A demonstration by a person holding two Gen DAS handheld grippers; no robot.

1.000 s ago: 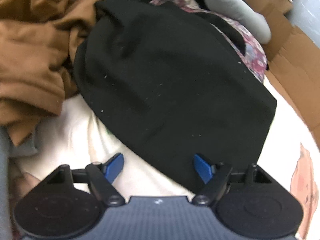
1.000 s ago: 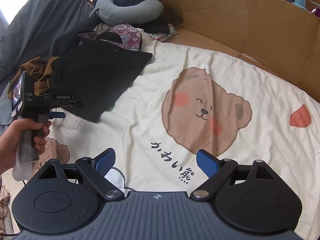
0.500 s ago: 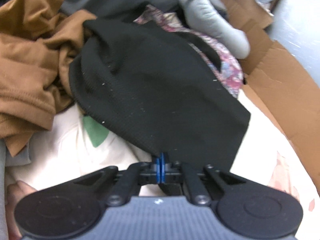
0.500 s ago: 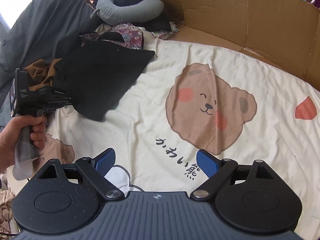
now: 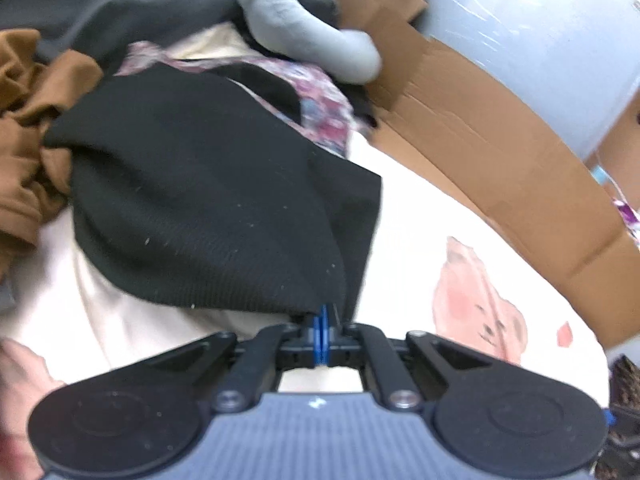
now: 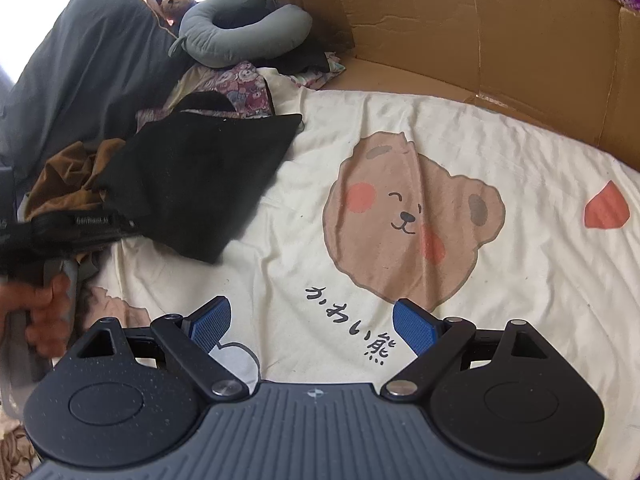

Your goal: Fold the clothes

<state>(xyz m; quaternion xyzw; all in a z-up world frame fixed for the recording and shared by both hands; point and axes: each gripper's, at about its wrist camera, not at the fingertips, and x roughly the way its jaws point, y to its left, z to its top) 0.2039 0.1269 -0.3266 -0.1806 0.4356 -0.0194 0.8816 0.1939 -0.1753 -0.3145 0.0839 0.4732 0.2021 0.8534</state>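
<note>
A black ribbed garment point(image 5: 208, 200) hangs from my left gripper point(image 5: 325, 322), which is shut on its near edge and lifts it off the cream bear-print sheet point(image 5: 404, 236). In the right wrist view the same black garment point(image 6: 196, 184) is held up at the left by the left gripper point(image 6: 80, 226) in a hand. My right gripper point(image 6: 312, 322) is open and empty, low over the sheet point(image 6: 520, 280) near the printed lettering.
A brown garment point(image 6: 68, 184) and a floral one point(image 6: 244, 88) lie bunched at the left behind the black one. A grey neck pillow point(image 6: 244, 32) and a dark pillow point(image 6: 80, 68) sit at the back. Cardboard walls point(image 6: 480, 40) border the sheet's far side.
My left gripper closed on the black garment's edge and has pulled it up and toward the right. My right gripper stayed open and shifted only slightly.
</note>
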